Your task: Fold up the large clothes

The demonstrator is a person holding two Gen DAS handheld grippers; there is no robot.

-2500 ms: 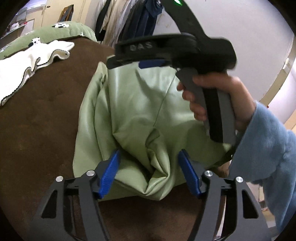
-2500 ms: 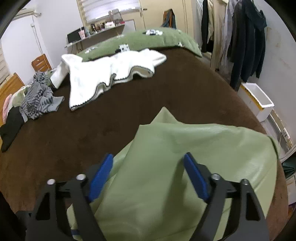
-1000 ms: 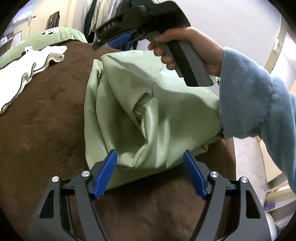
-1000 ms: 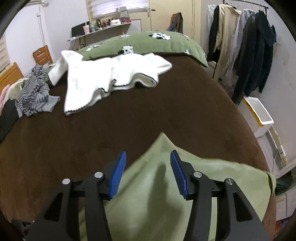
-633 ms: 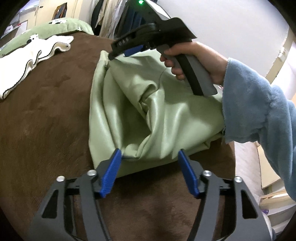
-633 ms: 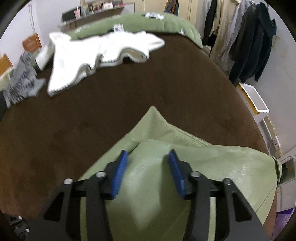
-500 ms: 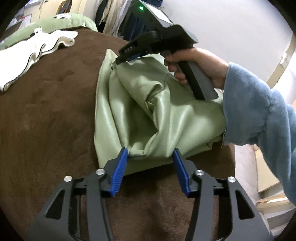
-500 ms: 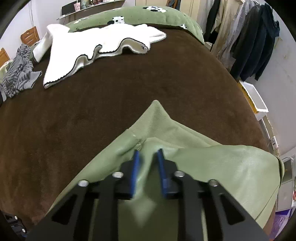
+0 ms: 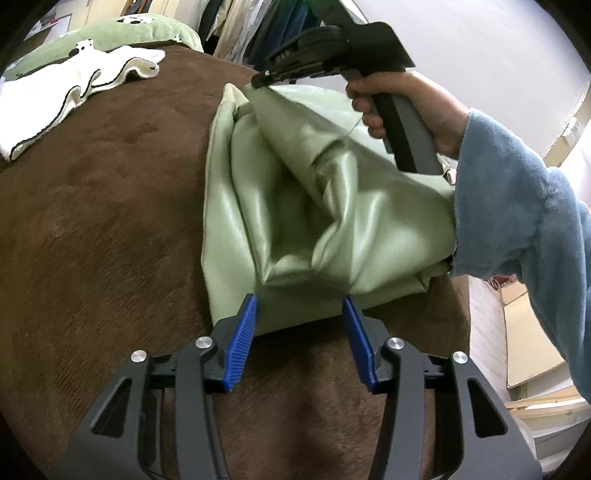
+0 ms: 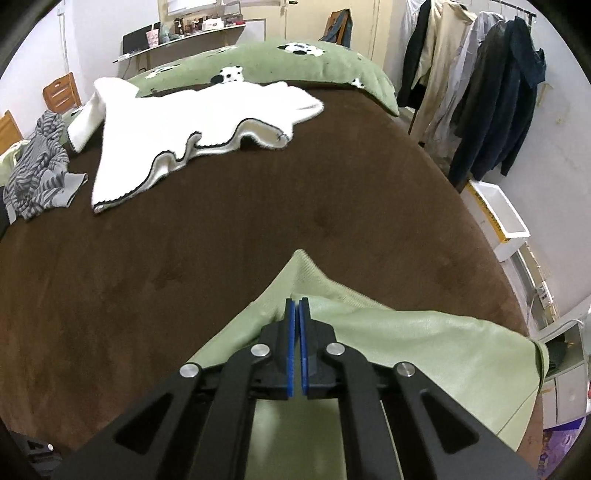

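Right gripper (image 10: 297,301) fingers clamped on green jacket (image 10: 406,343); left gripper (image 9: 299,306) fingers apart astride its hem

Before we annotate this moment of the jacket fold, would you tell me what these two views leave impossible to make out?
- Right wrist view: the near part of the green jacket is hidden under the right hand-held gripper.
- Left wrist view: the jacket's right side is covered by the blue sleeve.
- Left wrist view: the left hand-held gripper straddles the hem; contact is unclear.
- Right wrist view: shelf items are too small.

Black claw (image 9: 299,317), blue ribbed pads, fluffy blue sleeve (image 9: 517,214).
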